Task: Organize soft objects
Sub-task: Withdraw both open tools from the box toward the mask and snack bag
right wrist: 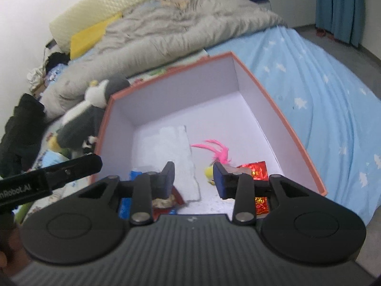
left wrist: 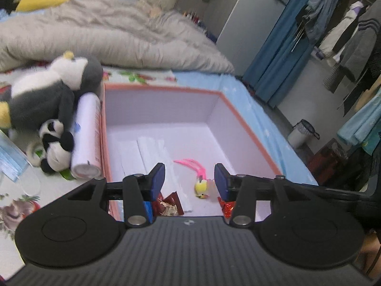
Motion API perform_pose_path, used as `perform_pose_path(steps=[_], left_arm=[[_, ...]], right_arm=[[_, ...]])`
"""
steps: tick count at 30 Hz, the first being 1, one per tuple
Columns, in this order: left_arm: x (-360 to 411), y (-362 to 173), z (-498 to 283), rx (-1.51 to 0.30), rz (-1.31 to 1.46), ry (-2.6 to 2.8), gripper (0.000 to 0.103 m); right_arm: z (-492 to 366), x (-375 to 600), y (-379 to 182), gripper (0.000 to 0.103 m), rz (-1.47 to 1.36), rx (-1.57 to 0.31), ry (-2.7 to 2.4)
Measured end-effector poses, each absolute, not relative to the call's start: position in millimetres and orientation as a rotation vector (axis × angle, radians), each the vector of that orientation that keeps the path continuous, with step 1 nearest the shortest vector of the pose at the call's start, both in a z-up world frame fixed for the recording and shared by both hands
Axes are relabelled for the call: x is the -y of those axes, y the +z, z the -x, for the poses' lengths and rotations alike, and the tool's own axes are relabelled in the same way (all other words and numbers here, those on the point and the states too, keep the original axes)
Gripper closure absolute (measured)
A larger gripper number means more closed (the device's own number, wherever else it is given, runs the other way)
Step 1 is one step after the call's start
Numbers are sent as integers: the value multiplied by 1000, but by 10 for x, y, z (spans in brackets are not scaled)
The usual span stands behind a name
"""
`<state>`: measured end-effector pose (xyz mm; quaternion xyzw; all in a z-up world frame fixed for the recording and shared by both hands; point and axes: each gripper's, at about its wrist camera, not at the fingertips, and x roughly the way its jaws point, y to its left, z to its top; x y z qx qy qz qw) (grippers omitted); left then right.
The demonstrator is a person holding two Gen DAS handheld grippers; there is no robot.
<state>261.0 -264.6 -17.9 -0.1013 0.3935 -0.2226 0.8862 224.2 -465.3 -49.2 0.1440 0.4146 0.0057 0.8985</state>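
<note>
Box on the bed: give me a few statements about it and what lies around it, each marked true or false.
1. The box holds a yellow toy with pink feathers. True.
2. The penguin plush is inside the box. False: it lies outside, by the box's left wall.
3. Both grippers are shut on toys. False: the left gripper and the right gripper are open, with nothing between the jaws.
4. A small panda plush lies beside a white roll outside the box. True.
5. Red foil sweets lie in the box. True.
6. The box has a lid on it. False: it is open at the top.
</note>
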Motion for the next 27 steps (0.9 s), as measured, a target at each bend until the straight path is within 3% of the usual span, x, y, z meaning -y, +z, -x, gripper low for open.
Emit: perform_pose_path(steps=[16,27], left_arm=[[1890,668,-1628,-626,202,-447,51],[1255,584,-932,-618,165,-389,51]], right_arm=[[-1474,4032,363,64,-245,-646,94],[-872,3422,442,64,-210,-586,160]])
